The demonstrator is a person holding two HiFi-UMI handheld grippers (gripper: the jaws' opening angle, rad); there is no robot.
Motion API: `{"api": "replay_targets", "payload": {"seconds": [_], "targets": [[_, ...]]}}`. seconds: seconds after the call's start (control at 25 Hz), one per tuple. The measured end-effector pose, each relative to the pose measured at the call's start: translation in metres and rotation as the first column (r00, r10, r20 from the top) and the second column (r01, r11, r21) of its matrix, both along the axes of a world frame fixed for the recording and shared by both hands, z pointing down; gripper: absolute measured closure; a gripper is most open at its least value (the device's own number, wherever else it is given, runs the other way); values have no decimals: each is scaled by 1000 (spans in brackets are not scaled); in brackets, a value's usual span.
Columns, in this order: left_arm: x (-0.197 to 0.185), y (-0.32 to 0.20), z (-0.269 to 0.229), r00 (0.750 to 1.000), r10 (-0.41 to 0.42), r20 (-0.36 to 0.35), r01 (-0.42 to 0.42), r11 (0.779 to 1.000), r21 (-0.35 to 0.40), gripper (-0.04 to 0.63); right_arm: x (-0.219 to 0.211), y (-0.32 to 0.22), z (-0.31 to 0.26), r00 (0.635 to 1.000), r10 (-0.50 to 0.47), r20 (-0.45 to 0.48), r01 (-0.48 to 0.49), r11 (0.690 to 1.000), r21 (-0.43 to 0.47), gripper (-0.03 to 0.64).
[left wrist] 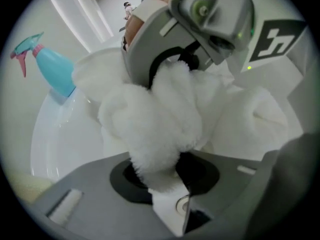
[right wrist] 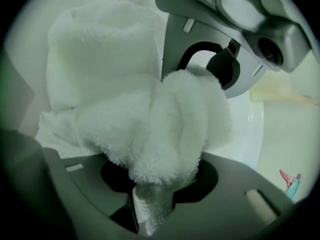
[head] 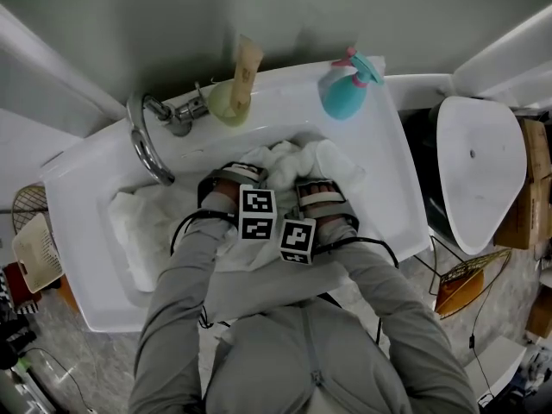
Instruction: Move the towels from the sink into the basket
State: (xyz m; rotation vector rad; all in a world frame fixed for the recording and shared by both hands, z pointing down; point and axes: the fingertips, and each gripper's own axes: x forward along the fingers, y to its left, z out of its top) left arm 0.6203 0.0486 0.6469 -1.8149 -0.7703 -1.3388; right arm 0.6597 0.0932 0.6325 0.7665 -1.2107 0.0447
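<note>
Towels (head: 293, 158): a white heap in the sink (head: 86, 188), right in front of the left gripper (left wrist: 162, 184) and the right gripper (right wrist: 150, 194).
Grip: we see both clamped on fluffy folds of the heap, side by side.
Spare towel (head: 138, 222): flat in the sink, left of the left gripper, untouched.
Destination: what we take for the basket (head: 34, 250) sits well left of the left gripper, with no towel visible in it.
Progress: we judge the task barely begun; lifting, carrying and dropping all remain.
</note>
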Motion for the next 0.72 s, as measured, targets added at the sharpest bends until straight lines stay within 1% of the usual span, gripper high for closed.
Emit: {"api": "replay_targets", "payload": {"seconds": [0.2, 0.36, 0.52, 0.6, 0.72], "targets": [[1, -7, -24, 995, -62, -75, 64, 998, 29, 426, 2, -7, -25, 1000, 13, 8, -14, 996, 93, 456], [1, -16, -56, 977, -148, -152, 154, 988, 31, 431, 2, -19, -59, 1000, 16, 25, -21, 980, 197, 459], [-1, -26, -92, 946, -229, -232, 245, 969, 43, 433, 1, -31, -97, 1000, -9, 28, 1, 957, 291, 459], [-4, -30, -111, 923, -273, -270, 293, 955, 37, 433, -1, -38, -116, 999, -29, 27, 19, 942, 335, 459], [-14, -37, -136, 885, -339, -318, 368, 929, 34, 434, -9, -50, -144, 997, -77, 27, 60, 918, 392, 459]]}}
